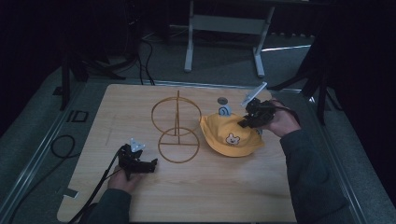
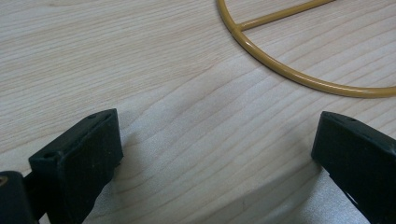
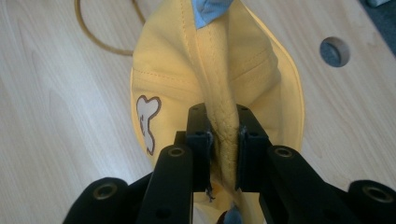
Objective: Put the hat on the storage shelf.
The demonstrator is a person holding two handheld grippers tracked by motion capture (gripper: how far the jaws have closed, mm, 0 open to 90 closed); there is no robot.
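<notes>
A: Start with what is closest to the lens. Report the right gripper (image 3: 223, 154).

B: In the right gripper view its two black fingers (image 3: 201, 140) are pressed together on a raised fold of the yellow hat (image 3: 205, 79), at the stitched brim. The fabric is pinched into a ridge running away from the fingers. A white bear-shaped patch (image 3: 147, 121) shows on the crown to the left of the ridge, and a bit of blue cloth (image 3: 210, 9) sits at the far end of the hat.

A: Hat location?

B: On the wooden table (image 1: 210, 196), right of centre in the high view, just beside the gold wire stand (image 1: 177, 126). The near brim lies on the table; the far right edge is lifted at the fingers. The person's right hand (image 1: 282, 122) holds the gripper there.

A: Stand configuration?

B: One ring flat on the table, a vertical rod rising from it, and a second ring upright on the rod.

A: Left gripper (image 2: 212, 154)?

B: Fingers (image 2: 79, 158) wide apart with bare table between them. The gripper sits low at the near left of the table, held by the left hand (image 1: 122, 181), well apart from the hat. The rim of the stand's flat ring curves past ahead of it.

A: Other features?

B: A round hole (image 3: 334, 51) in the table, beyond the hat.
</notes>
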